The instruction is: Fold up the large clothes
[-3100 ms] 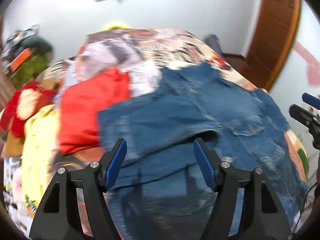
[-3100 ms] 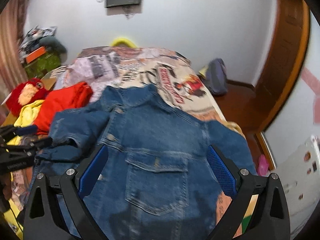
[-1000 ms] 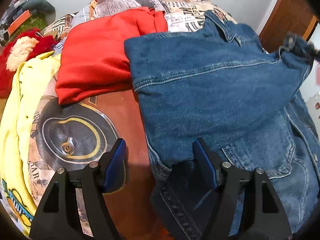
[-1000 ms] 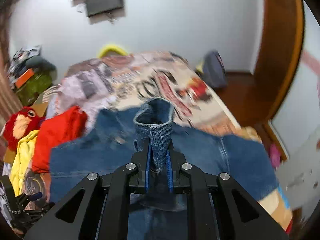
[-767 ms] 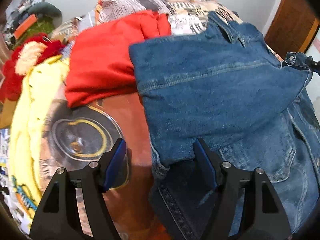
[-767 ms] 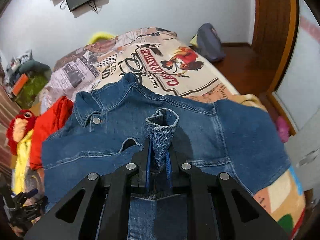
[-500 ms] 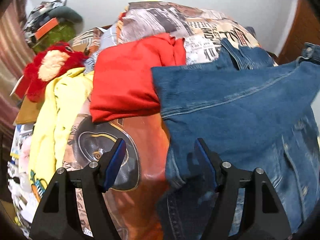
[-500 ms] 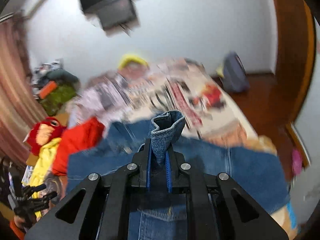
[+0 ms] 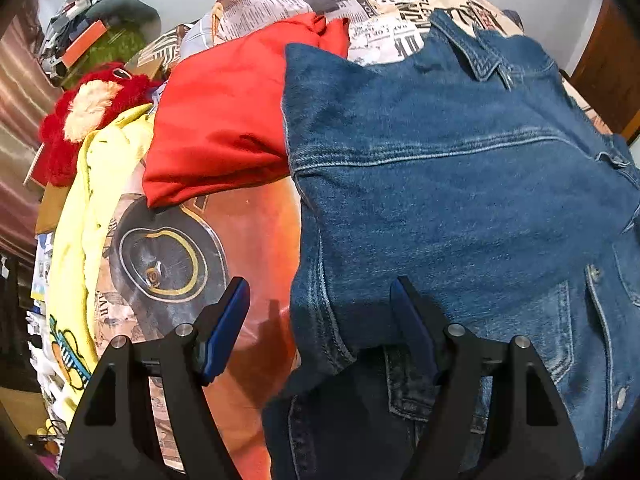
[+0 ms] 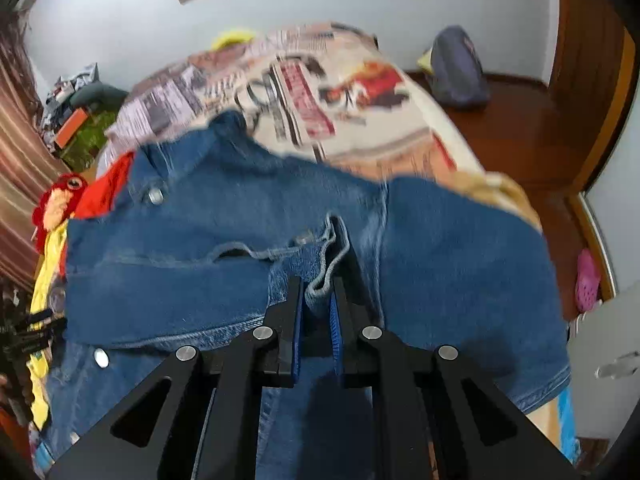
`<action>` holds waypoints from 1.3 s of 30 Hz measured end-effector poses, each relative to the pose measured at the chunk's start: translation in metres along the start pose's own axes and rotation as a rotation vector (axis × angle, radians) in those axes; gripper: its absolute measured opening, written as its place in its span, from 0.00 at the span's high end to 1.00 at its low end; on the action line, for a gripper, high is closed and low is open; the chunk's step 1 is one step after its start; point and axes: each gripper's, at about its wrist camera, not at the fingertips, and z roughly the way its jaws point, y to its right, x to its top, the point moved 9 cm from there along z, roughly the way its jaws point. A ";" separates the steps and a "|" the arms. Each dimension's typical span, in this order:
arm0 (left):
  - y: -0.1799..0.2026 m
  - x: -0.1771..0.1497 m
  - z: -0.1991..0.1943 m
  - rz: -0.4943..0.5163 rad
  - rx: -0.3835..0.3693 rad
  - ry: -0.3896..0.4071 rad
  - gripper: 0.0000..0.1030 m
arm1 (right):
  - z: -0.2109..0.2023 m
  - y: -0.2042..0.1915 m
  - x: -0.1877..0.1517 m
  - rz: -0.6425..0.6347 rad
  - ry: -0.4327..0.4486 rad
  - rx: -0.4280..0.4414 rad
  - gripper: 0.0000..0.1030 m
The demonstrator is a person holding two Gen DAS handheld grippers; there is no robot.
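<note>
Denim jacket (image 9: 460,200) lies collar away; right tongs (image 10: 316,300) pinch its cuff.

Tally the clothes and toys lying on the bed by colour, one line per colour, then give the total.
Blue: 1, the denim jacket
Red: 2, the red garment and the red plush toy
Yellow: 1, the yellow garment
Total: 4

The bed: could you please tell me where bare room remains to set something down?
One bare patch of bedspread, bordered by the red garment, yellow garment and denim jacket, and another beyond the jacket's collar. The left side is crowded.
</note>
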 end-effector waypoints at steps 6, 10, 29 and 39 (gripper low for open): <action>0.003 -0.001 0.005 0.013 0.015 0.008 0.30 | -0.008 0.034 -0.021 -0.001 -0.034 -0.110 0.88; 0.006 0.004 -0.009 0.042 0.016 0.046 0.30 | -0.022 0.058 -0.034 0.116 -0.077 -0.062 0.88; 0.103 0.083 -0.079 0.215 -0.139 0.337 0.30 | -0.053 0.167 -0.083 0.703 -0.037 -0.019 0.47; 0.102 0.070 -0.059 0.217 -0.145 0.289 0.30 | -0.015 0.198 -0.077 0.863 0.038 -0.049 0.44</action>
